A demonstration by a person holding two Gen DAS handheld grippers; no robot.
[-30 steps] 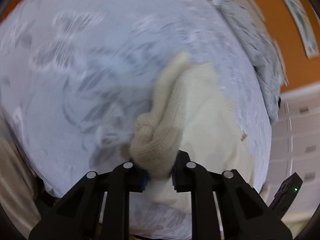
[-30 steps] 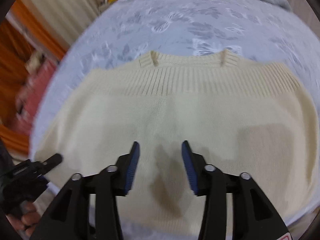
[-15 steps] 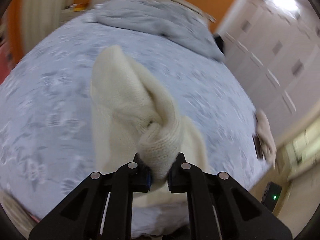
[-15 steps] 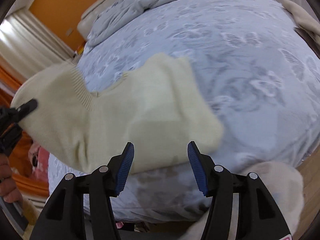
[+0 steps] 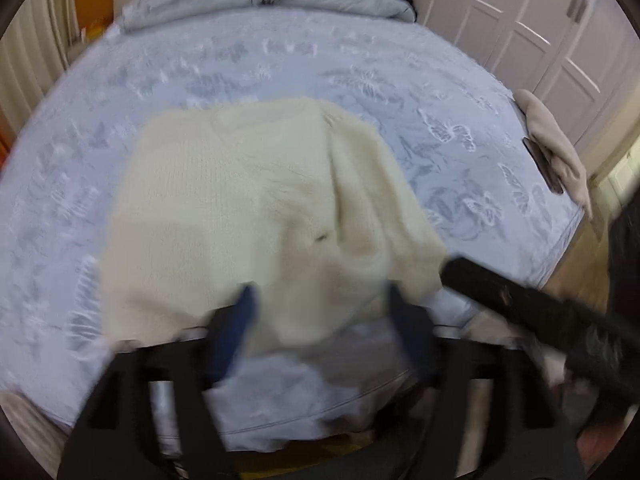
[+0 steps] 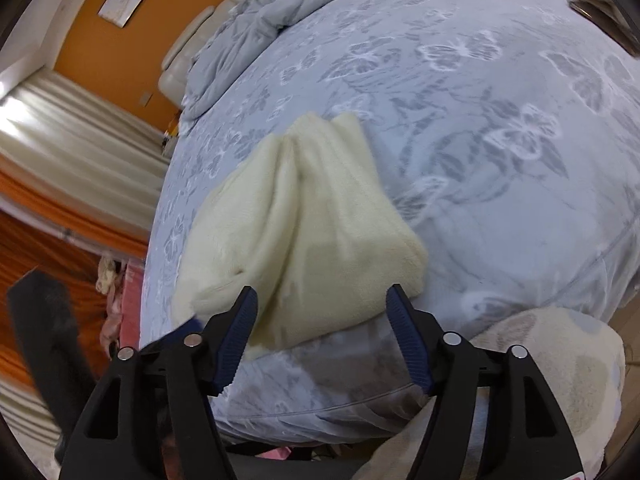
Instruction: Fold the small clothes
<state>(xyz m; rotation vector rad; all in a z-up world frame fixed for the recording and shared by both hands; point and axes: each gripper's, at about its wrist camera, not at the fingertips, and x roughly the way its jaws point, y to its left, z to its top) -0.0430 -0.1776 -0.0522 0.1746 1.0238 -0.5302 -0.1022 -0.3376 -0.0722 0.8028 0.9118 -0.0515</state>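
The cream sweater [image 5: 256, 208] lies folded over itself at the centre of both frames, on the near part of the bed [image 5: 460, 92]. My left gripper [image 5: 320, 320] is spread wide and holds nothing; my right gripper [image 6: 322, 320] is likewise wide apart and empty, its fingers just short of the sweater's near edge. I judge the loose top flap could slide or spring open, and the near edge sits close to the bed's rim, so a careless nudge might drag it off.
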